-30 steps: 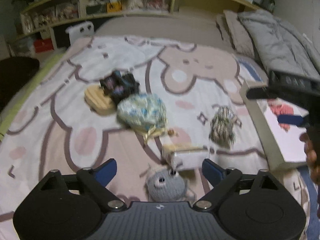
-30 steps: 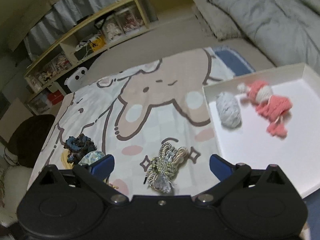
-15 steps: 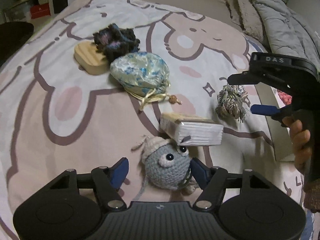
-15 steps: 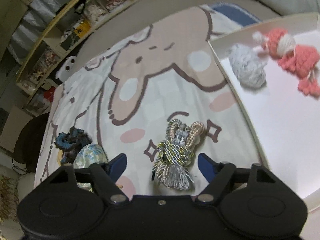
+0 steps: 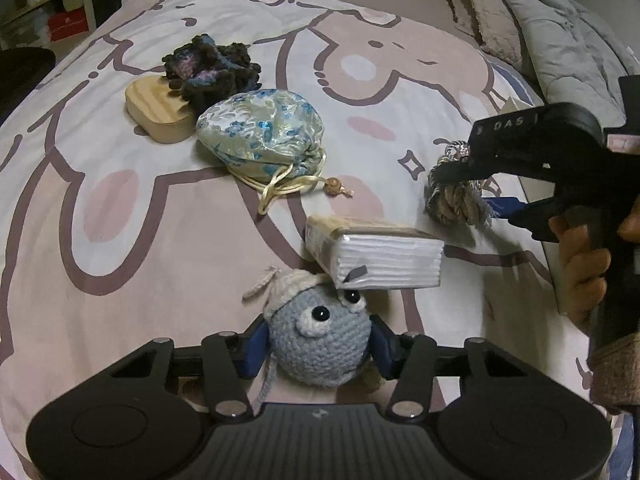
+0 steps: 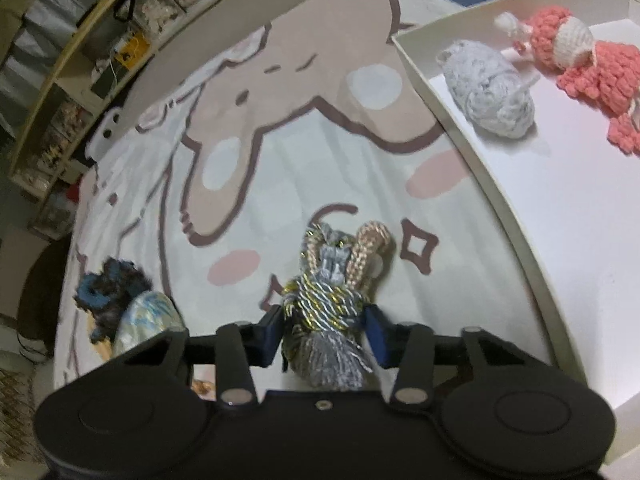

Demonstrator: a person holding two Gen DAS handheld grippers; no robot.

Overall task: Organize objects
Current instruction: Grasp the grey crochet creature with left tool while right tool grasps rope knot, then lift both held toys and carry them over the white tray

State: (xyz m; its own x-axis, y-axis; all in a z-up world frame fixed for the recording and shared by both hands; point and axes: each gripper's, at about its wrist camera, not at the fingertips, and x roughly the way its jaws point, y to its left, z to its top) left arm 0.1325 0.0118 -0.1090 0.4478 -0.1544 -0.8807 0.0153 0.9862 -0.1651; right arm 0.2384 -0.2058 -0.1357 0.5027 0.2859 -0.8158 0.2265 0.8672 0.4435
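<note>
Left gripper (image 5: 318, 346) jaws just closed, touching the round blue-grey crocheted doll (image 5: 320, 344); right gripper (image 6: 325, 336) jaws likewise pinch the grey-gold knotted rope tassel (image 6: 332, 304).

Left gripper (image 5: 318, 346) sits bottom centre of its view, angled down, jaws just been closing, blue pads now against both sides of the crochet toy (image 5: 320, 344). Right gripper (image 6: 326, 336), bottom centre too, jaws closing, pads hugging the rope knot (image 6: 332, 312); its hand (image 5: 588, 264) grips the handle at right edge.

Both wrist cameras look steeply down, close over the bed; both views share the knotted grey-and-beige rope tassel (image 5: 456, 200) (image 6: 332, 304).
</note>
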